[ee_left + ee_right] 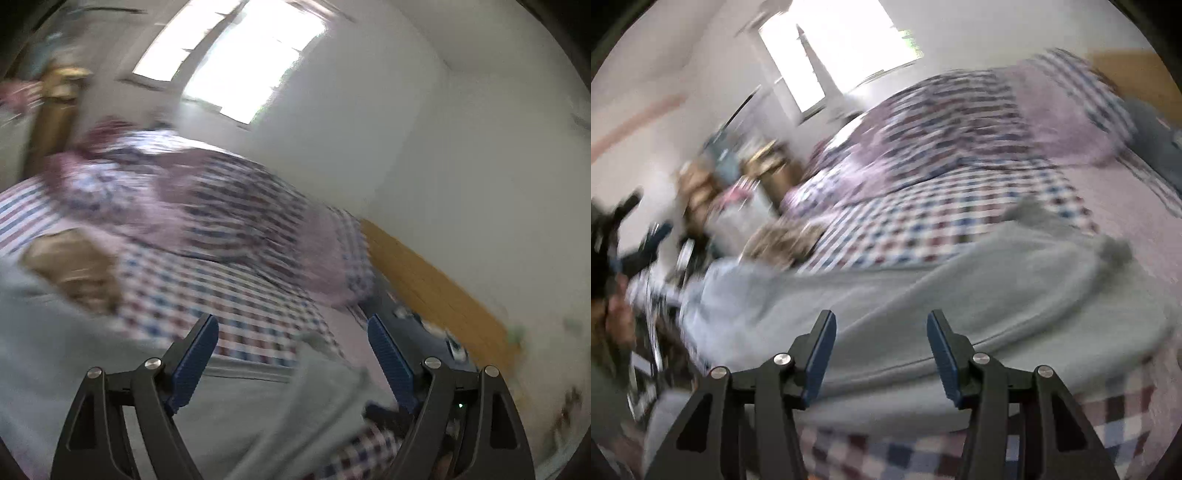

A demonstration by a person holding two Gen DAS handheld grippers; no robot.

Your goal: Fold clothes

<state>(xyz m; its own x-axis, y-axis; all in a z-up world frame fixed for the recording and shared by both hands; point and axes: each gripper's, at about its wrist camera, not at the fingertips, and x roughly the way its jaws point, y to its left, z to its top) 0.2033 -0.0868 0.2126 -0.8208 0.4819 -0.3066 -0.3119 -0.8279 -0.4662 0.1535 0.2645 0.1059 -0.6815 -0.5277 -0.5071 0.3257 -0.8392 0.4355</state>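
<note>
Your left gripper point(291, 328) has its blue-padded jaws spread wide with nothing between them; it hangs over the near part of the checked bed sheet point(207, 291), with the grey garment point(55, 350) spreading below and to the left of its fingers. Both views are smeared by motion blur, so fine detail is lost. Your right gripper point(881, 325) is also spread apart and pinches nothing; it points across the same grey garment point(923, 295), which lies flat and wide over the sheet point(942, 221) just ahead of the fingertips, one bunched end near the right edge of the bed. I cannot tell whether either gripper touches the cloth. Beyond the garment a rumpled checked quilt point(229, 206) with pinkish lining is heaped across the far half of the bed, seen again in the right wrist view point(960, 129). A tan, crumpled item point(74, 266) sits on the sheet beside the garment's far edge. A bright window point(236, 55) fills the wall behind, and a wooden board point(436, 288) runs along the bed's right side against the white wall.
</note>
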